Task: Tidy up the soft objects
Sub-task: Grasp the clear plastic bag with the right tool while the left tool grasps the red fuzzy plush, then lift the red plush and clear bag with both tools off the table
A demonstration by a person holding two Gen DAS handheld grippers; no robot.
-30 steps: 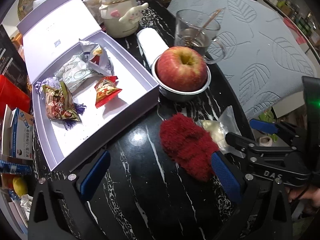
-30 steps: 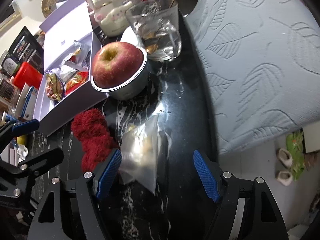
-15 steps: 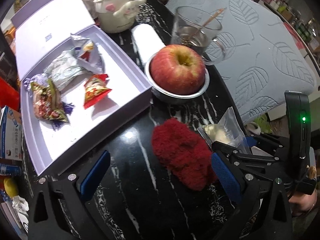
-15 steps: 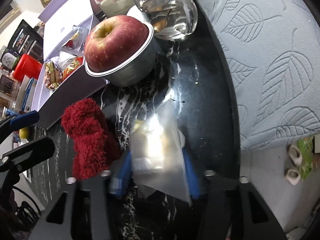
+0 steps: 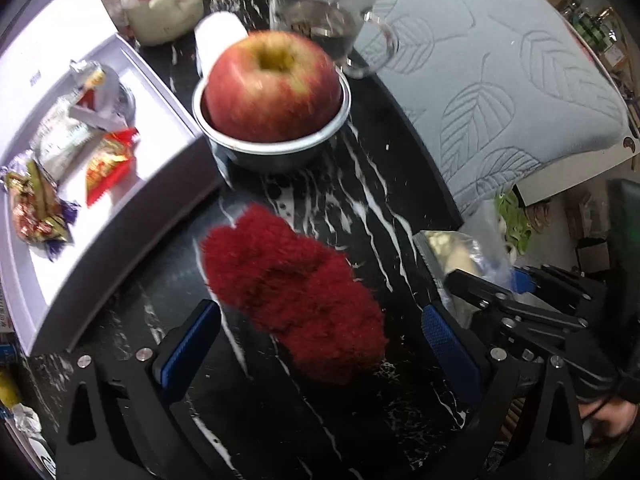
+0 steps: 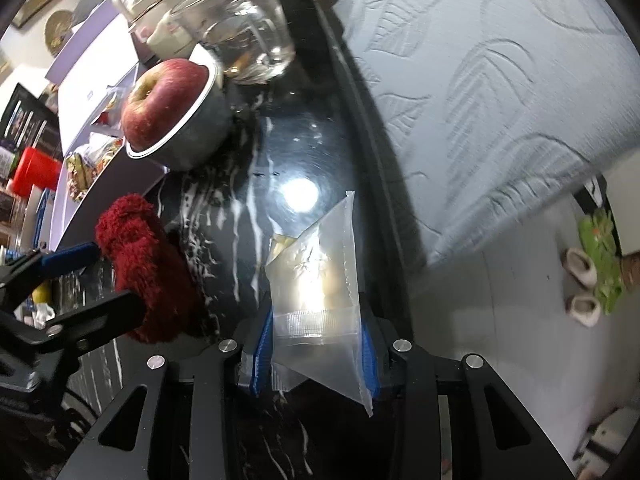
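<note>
A red fluffy soft thing (image 5: pixel 292 292) lies on the black marble table (image 5: pixel 360 184). My left gripper (image 5: pixel 320 344) is open and straddles its near end, one blue pad on each side and neither touching it. To its right lies a clear plastic bag (image 6: pixel 316 276) with something pale inside. My right gripper (image 6: pixel 316 350) is closing its jaws on the bag's sealed near end, and both blue pads press against the plastic. In the left wrist view the bag (image 5: pixel 460 252) sticks out beyond the right gripper (image 5: pixel 492 284).
Just beyond the red thing, an apple (image 5: pixel 272 84) sits in a metal bowl (image 5: pixel 276 152). A glass mug (image 5: pixel 324 12) stands behind it. An open lilac box (image 5: pixel 120 200) with snack packets lies at left. A grey leaf-pattern cushion (image 5: pixel 500 80) borders the table's right edge.
Both grippers came forward and lower. The right jaws went from wide open around the bag to closed against it. The left fingers now flank the red thing.
</note>
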